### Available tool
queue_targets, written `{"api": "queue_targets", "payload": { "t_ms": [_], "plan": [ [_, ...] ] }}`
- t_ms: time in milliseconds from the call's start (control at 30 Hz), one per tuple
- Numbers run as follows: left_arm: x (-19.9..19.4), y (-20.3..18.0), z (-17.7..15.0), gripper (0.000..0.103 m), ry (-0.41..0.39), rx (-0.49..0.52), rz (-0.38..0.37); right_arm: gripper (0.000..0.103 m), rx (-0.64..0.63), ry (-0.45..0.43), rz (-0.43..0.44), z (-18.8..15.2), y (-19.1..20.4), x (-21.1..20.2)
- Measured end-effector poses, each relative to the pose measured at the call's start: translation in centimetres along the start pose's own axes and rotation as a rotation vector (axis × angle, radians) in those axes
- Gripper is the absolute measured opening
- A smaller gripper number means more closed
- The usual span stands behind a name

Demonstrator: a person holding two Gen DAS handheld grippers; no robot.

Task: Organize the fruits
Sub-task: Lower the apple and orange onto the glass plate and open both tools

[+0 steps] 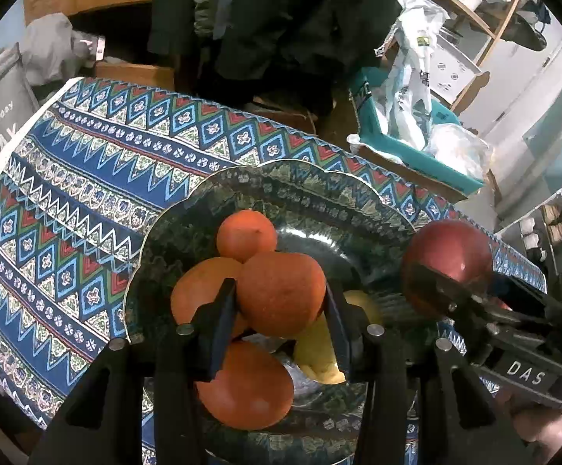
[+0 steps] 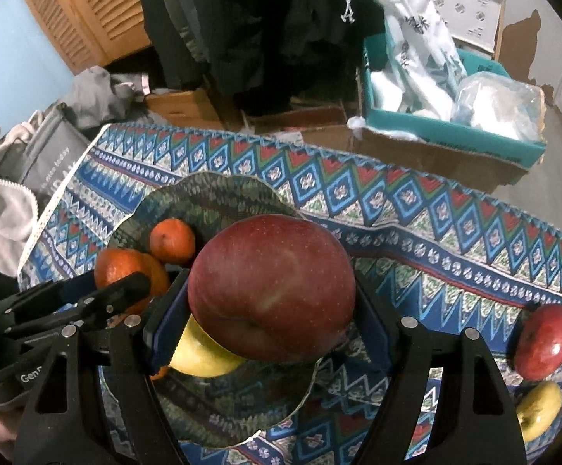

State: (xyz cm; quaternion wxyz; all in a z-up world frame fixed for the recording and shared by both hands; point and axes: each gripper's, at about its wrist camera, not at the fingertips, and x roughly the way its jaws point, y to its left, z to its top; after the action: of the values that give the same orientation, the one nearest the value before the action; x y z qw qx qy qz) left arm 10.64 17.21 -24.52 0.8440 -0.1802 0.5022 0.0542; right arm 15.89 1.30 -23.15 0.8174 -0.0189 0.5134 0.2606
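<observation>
Closest to you, your left gripper point(image 1: 281, 310) is clamped on an orange point(image 1: 281, 294), one finger on each flank, holding it just above the other fruit in the glass plate point(image 1: 242, 182); the squeeze across its widest part looks meant to keep the round skin from rolling out. Under and beside it in the plate lie more oranges point(image 1: 246, 383) and a yellow fruit point(image 1: 319, 348) (an apple or lemon, hard to tell). Your right gripper point(image 2: 271, 310) is closed on a dark red apple point(image 2: 271, 288), carrying it over the plate's right side, above the yellow fruit, presumably so it can be set into the free room there. The plate is the gathering spot, so both fruits are held over it, not over bare cloth. Well to the right of the plate, a second red apple point(image 2: 544, 341) and a yellow apple point(image 2: 538, 410) lie on the patterned tabletop point(image 2: 416, 232), not yet collected. Beyond the plate, past the tabletop's far edge, stands a teal box point(image 2: 455, 131) stuffed with bags.
</observation>
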Motion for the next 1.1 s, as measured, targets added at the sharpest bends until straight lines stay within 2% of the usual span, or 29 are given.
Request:
{"api": "queue_targets", "payload": {
  "t_ms": [133,267,367,467,667,1100],
  "plan": [
    [-0.4,0.0,0.1,0.047,-0.017,0.001,-0.005,0.078,-0.005,0.024,0.011,0.0,0.3,0.5],
    [-0.5,0.2,0.2,0.054,-0.017,-0.003,0.001,0.079,0.011,0.041,0.013,0.0,0.2,0.9],
    [-0.8,0.4,0.1,0.054,-0.017,-0.012,-0.003,0.079,0.023,0.054,-0.004,-0.2,-0.2,1.1],
    [-1.4,0.2,0.1,0.055,-0.024,-0.003,-0.008,0.079,0.034,0.048,0.017,-0.3,-0.3,1.1],
    [-2.7,-0.3,0.2,0.056,-0.044,0.011,-0.017,0.080,0.010,-0.041,0.027,0.8,0.4,-1.3],
    [-5.8,-1.7,0.0,0.067,-0.099,0.065,-0.023,0.080,0.004,-0.126,-0.029,1.7,0.6,-5.8]
  ]
}}
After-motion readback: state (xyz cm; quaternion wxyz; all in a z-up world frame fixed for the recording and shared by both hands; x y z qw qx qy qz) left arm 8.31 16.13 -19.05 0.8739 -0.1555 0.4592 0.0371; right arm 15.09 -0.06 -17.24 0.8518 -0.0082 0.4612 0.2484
